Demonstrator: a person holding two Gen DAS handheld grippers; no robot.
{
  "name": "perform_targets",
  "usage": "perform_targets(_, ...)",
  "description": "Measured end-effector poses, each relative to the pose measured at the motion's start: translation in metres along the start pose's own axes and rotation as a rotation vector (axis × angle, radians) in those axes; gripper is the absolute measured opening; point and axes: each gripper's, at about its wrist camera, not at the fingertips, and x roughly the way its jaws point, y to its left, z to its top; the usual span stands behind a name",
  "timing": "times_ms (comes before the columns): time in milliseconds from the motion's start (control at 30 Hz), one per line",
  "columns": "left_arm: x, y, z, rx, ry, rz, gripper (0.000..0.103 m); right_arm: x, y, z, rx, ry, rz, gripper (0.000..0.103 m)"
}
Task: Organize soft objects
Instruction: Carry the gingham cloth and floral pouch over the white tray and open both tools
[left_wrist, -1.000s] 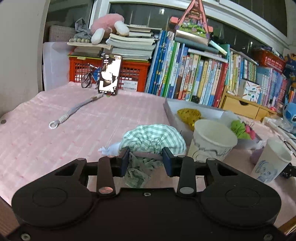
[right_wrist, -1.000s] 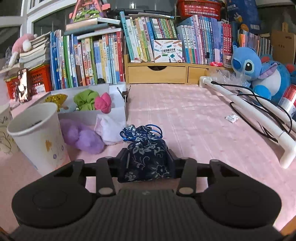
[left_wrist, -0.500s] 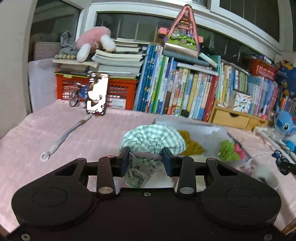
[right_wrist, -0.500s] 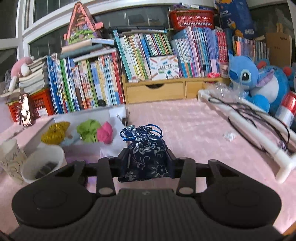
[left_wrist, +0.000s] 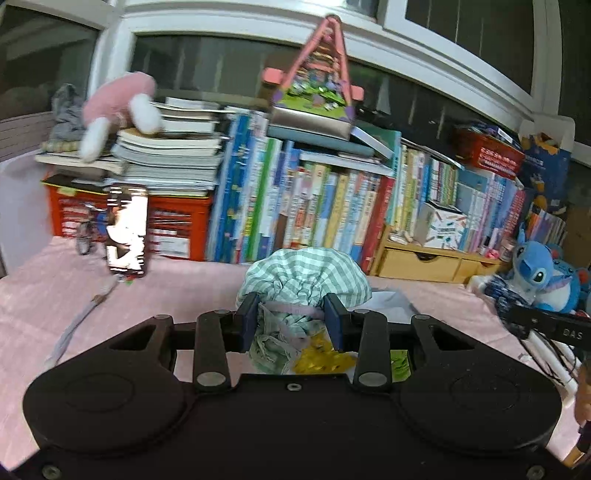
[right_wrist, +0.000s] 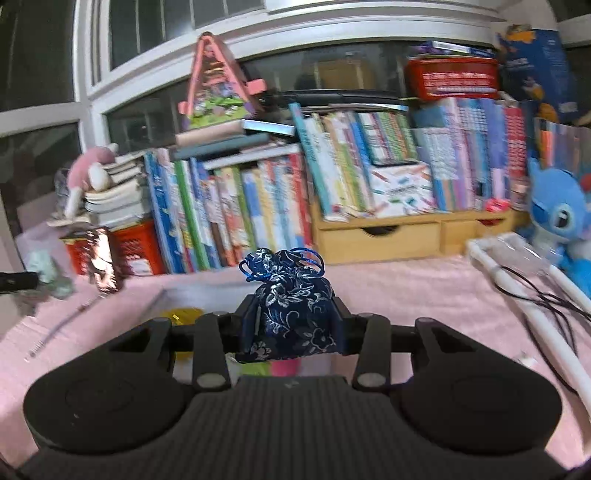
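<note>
My left gripper (left_wrist: 291, 319) is shut on a green checked cloth pouch (left_wrist: 303, 277) and holds it up over the white box (left_wrist: 391, 299). A yellow soft piece (left_wrist: 325, 356) and a green one (left_wrist: 400, 363) lie in the box below it. My right gripper (right_wrist: 293, 321) is shut on a dark blue floral drawstring pouch (right_wrist: 291, 314), held above the same white box (right_wrist: 184, 295), where yellow (right_wrist: 184, 314) and pink (right_wrist: 286, 367) soft pieces show. The left gripper with its pouch shows at the far left of the right wrist view (right_wrist: 44, 277).
A row of books (left_wrist: 314, 210) and a wooden drawer unit (left_wrist: 424, 264) line the back of the pink cloth-covered table (left_wrist: 44, 295). A red crate (left_wrist: 170, 229), a phone (left_wrist: 127, 229), a blue plush (left_wrist: 543, 277), and a white pipe with black cables (right_wrist: 532, 302) stand around.
Both grippers have lifted higher with their pouches and now hang over the white box. The paper cups have dropped out of view.
</note>
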Motion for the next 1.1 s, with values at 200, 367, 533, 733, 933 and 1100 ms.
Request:
perform_targets(200, 0.051, -0.008, 0.029, -0.036, 0.105, -0.044, 0.036, 0.04, 0.028, 0.028, -0.022, 0.065, 0.07, 0.046)
perform_targets(367, 0.104, 0.0, 0.039, -0.103, 0.198, -0.036, 0.036, 0.082, 0.042, 0.035, 0.023, 0.174, 0.143, 0.046)
perform_targets(533, 0.157, 0.01, 0.034, -0.167, 0.288, -0.022, 0.036, 0.126, 0.05, 0.035, 0.105, 0.273, 0.167, 0.046)
perform_targets(733, 0.202, 0.007, 0.031, -0.142, 0.335, 0.006, 0.036, 0.166, 0.059, 0.024, 0.09, 0.37, 0.136, 0.046)
perform_targets(933, 0.235, -0.001, 0.023, -0.1, 0.39, 0.008, 0.036, 0.191, 0.061, 0.011, 0.07, 0.427, 0.101, 0.046)
perform_targets(1100, 0.252, -0.001, 0.015, -0.092, 0.421, 0.016, 0.036, 0.207, 0.058, 0.007, 0.08, 0.447, 0.07, 0.046)
